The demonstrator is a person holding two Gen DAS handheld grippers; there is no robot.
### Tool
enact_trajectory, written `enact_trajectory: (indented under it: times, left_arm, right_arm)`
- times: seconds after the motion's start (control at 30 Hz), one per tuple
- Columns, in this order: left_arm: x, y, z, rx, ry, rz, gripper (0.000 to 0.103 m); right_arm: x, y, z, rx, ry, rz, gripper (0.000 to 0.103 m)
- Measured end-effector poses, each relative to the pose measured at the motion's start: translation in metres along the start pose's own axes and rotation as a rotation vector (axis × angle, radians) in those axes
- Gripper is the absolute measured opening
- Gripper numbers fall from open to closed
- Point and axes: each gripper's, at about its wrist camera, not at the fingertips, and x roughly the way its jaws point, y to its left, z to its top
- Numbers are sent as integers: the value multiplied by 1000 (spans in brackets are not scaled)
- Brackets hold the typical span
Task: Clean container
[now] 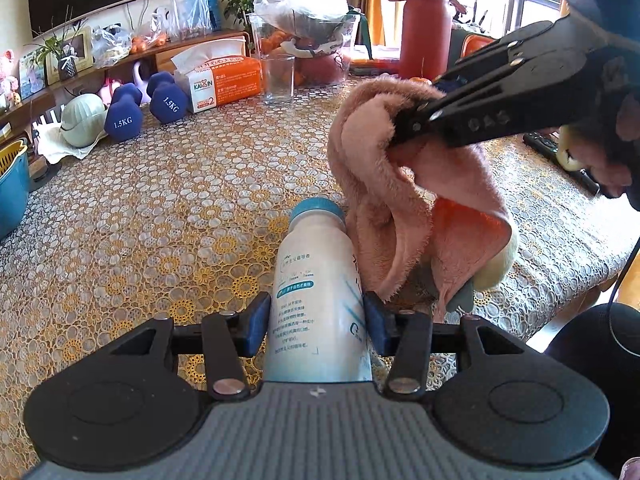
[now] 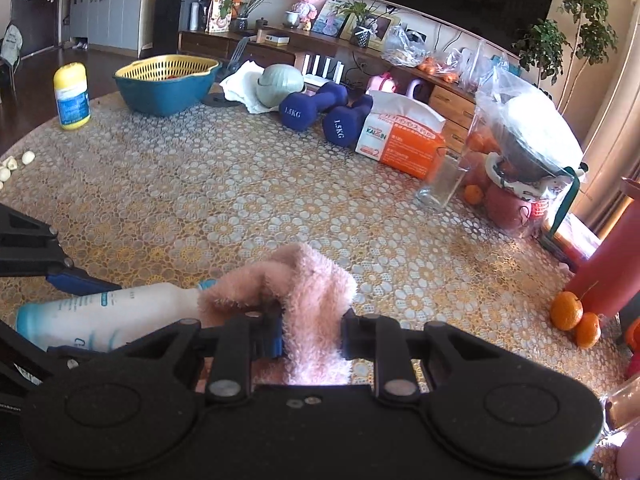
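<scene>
Just one white bottle point(image 1: 320, 296) clamped in left gripper point(image 1: 316, 320) — one pink cloth point(image 2: 312, 300) pinched in right gripper point(image 2: 312, 340), touching the bottle; two dumbbells point(image 2: 320, 112) beyond.

Each black gripper point(image 1: 316, 320) point(image 2: 312, 336) has blue finger pads point(image 1: 256, 328), silver screws and ribbed grey housing.

Both dumbbells point(image 1: 124, 114) read "1.5KG". Tissue box point(image 1: 218, 84) reads "KAIXIN" and "2" (other print illegible). Right tool point(image 1: 400, 136) arm bears "CAS". Bottle point(image 1: 316, 292) print is unreadable.
</scene>
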Motion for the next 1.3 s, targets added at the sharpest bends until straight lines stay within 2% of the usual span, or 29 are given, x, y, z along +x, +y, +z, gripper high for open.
enact_trajectory:
  times: [0.1, 0.3, 0.43, 0.6, 0.8, 1.3]
  left_arm:
    - [0, -1, -2, 2, -4, 4, 49]
    - [0, -4, -4, 6, -13, 13, 49]
    - [0, -6, -4, 16, -16, 21, 49]
    - [0, -6, -5, 32, -21, 22, 49]
    - [0, -5, -6, 32, -25, 17, 49]
    - [-1, -6, -2, 28, -34, 23, 49]
  right_arm:
    - [-24, -3, 4, -17, -42, 17, 23]
    - [-57, 19, 15, -104, -92, 137, 23]
    - [-57, 50, 18, -186, -84, 219, 23]
    - [-34, 78, 17, -242, -23, 272, 23]
    - [-16, 87, 19, -282, 7, 269, 24]
    - [14, 52, 23, -180, 21, 155, 24]
